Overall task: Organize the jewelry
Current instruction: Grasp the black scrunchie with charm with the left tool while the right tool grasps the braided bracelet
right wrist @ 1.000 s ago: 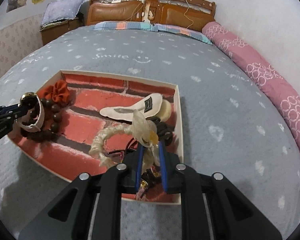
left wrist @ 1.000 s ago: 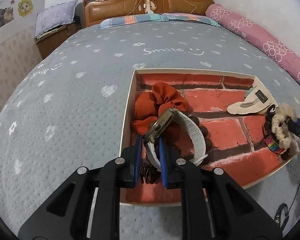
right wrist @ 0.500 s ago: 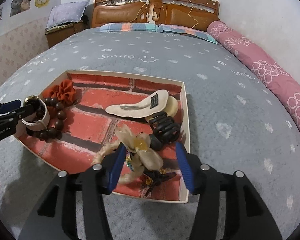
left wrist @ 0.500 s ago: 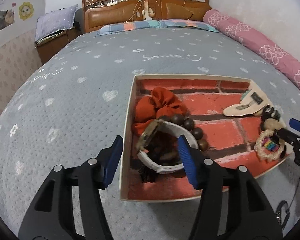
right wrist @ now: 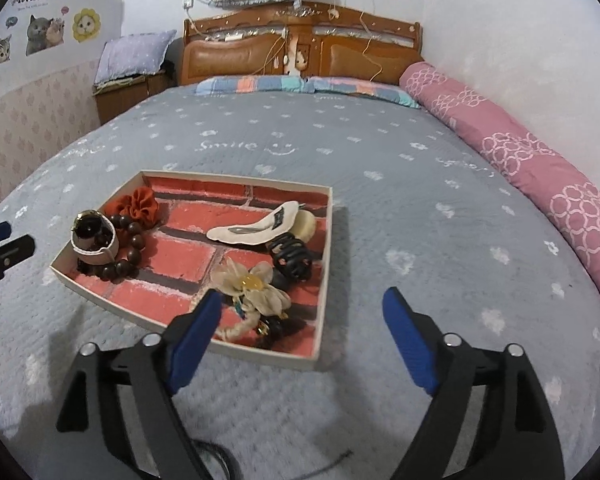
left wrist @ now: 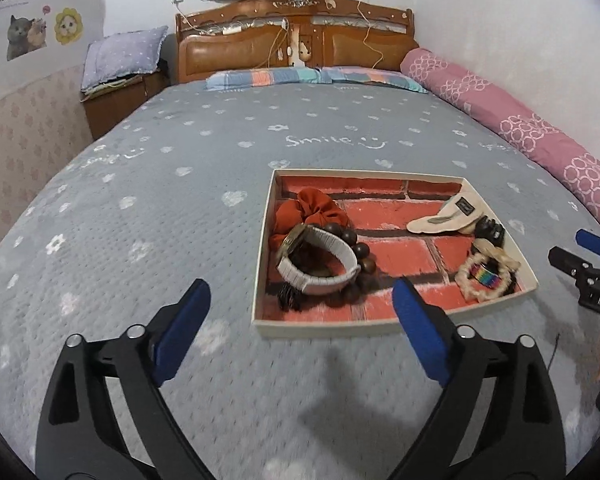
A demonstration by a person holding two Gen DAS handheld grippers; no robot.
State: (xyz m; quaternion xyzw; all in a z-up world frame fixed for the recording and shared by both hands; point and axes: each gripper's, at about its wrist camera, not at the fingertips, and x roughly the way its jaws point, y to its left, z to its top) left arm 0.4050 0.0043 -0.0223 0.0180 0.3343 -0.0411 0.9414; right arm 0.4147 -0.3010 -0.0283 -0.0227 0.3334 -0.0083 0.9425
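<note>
A shallow tray with a brick-pattern floor (left wrist: 404, 248) (right wrist: 204, 256) lies on the bed. In it lie a white-strap watch (left wrist: 320, 268) (right wrist: 94, 238), dark wooden beads (left wrist: 364, 260) (right wrist: 130, 242), an orange scrunchie (left wrist: 308, 210) (right wrist: 138, 206), a cream hair clip (left wrist: 444, 218) (right wrist: 256, 228), a black claw clip (left wrist: 490, 232) (right wrist: 292, 258) and a braided cream flower hair tie (left wrist: 486, 272) (right wrist: 252, 292). My left gripper (left wrist: 300, 332) is open and empty, in front of the tray. My right gripper (right wrist: 304, 340) is open and empty, at the tray's near right corner.
The grey bedspread (left wrist: 140, 220) surrounds the tray. A pink bolster (left wrist: 520, 128) lies along the right wall. A wooden headboard (left wrist: 296, 48) and a nightstand with a pillow (left wrist: 120, 80) stand at the back. A thin cable (right wrist: 220, 456) lies near me.
Both grippers opened, letting go of the watch and the flower hair tie into the tray, then pulled back and up away from the tray.
</note>
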